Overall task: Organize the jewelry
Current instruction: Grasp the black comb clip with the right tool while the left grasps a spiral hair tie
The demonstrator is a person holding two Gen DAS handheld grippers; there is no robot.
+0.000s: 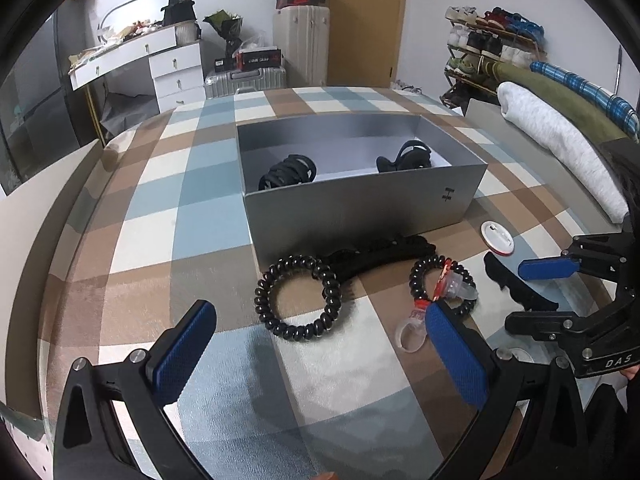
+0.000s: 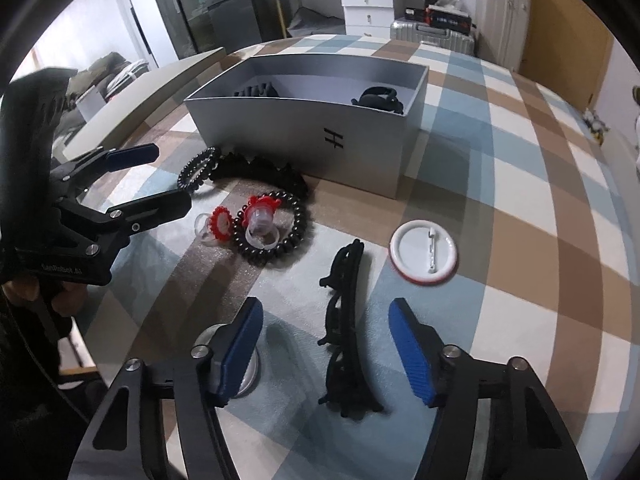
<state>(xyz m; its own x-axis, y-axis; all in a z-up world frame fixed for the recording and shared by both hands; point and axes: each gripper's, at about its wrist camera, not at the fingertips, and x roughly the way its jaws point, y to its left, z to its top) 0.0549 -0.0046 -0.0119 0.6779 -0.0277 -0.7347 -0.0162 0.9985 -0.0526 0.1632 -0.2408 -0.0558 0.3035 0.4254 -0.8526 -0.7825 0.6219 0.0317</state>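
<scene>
A black toothed hair clip (image 2: 344,340) lies on the checked cloth between the blue pads of my right gripper (image 2: 326,306), which stand apart from it on both sides. My left gripper (image 1: 319,320) is open just in front of a black coil hair tie (image 1: 298,296). A second coil tie (image 1: 442,280) holds a clear ring with a red top (image 2: 260,216), and another such ring (image 2: 216,224) lies beside it. A white round pin badge (image 2: 424,256) rests face down to the right. The silver box (image 1: 360,208) contains two black hair clips (image 1: 288,172).
A long black clip (image 1: 380,252) lies against the box's front wall. A small silver round object (image 2: 248,376) sits under my right gripper's left finger. Rolled blankets (image 1: 560,140) line the table's right edge. A white dresser (image 1: 176,68) and suitcases stand behind.
</scene>
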